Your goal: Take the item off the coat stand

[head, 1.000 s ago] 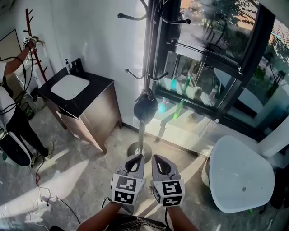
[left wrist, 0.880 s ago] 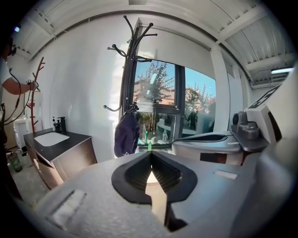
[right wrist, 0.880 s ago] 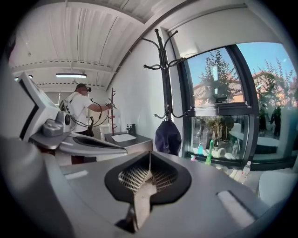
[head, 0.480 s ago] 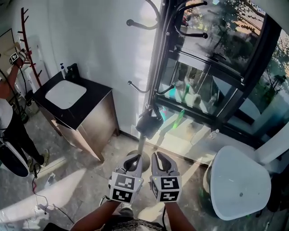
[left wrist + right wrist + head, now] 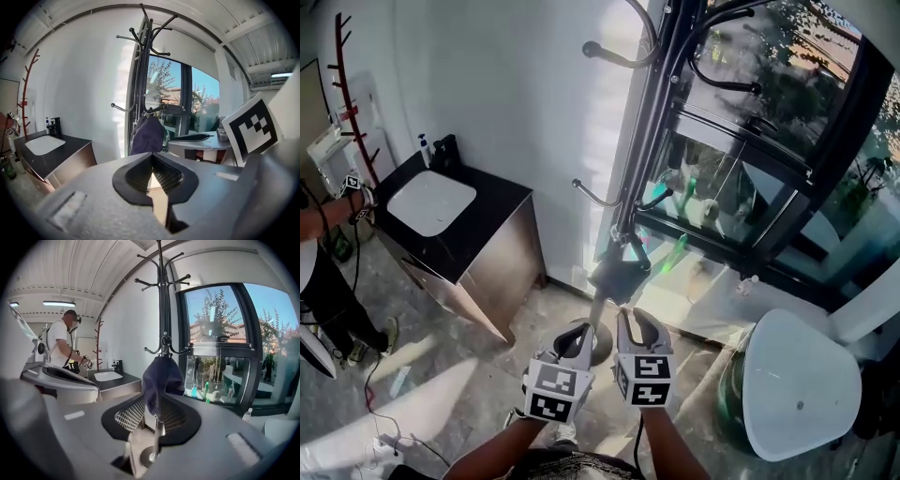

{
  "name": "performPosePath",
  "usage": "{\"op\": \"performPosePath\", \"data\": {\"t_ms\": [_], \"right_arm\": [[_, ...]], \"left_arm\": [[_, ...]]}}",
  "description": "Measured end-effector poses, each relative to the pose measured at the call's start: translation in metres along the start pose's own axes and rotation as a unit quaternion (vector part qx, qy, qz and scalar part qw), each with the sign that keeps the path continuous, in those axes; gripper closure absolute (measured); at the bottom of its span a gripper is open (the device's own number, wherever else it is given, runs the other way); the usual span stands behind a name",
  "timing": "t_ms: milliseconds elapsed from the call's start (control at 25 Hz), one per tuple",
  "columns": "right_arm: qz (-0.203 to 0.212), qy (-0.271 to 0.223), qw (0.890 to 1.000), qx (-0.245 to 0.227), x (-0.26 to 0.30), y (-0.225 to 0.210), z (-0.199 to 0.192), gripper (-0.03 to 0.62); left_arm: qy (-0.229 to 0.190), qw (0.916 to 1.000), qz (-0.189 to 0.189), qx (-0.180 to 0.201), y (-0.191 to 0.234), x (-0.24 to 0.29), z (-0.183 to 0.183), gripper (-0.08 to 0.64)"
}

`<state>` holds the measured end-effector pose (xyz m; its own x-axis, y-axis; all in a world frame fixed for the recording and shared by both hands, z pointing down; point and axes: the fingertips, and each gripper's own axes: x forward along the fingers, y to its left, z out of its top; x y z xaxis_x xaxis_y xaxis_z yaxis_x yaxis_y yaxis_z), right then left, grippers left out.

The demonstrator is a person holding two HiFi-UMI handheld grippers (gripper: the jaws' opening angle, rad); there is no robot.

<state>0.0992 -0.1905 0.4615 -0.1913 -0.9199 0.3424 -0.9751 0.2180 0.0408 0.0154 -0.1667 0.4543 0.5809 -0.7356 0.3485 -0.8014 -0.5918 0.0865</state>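
A black coat stand rises in front of the window, its round base on the floor. A dark navy item, perhaps a cap, hangs from one of its lower hooks. It also shows in the left gripper view and the right gripper view. Both grippers are held side by side just short of the stand, below the item. The left gripper has its tips together. The right gripper is opening, with nothing between its jaws.
A dark cabinet with a white sink stands at the left wall. A person works beside a red coat stand. A white round table sits at the right. Cables lie on the floor.
Both grippers have come closer to the stand and its hanging item. The right jaws have parted. The person at the left has lowered an arm.
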Motion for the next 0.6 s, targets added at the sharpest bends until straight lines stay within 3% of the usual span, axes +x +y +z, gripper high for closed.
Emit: {"op": "performPosePath", "data": {"t_ms": [400, 600], "right_arm": [[-0.019, 0.034, 0.999, 0.0, 0.059, -0.015, -0.01, 0.457], [-0.02, 0.046, 0.999, 0.009, 0.078, -0.017, -0.02, 0.457]], "left_arm": [[-0.003, 1.0, -0.005, 0.003, 0.024, 0.018, 0.006, 0.557], [0.008, 0.9999, -0.006, 0.004, 0.031, 0.028, 0.001, 0.557]]}}
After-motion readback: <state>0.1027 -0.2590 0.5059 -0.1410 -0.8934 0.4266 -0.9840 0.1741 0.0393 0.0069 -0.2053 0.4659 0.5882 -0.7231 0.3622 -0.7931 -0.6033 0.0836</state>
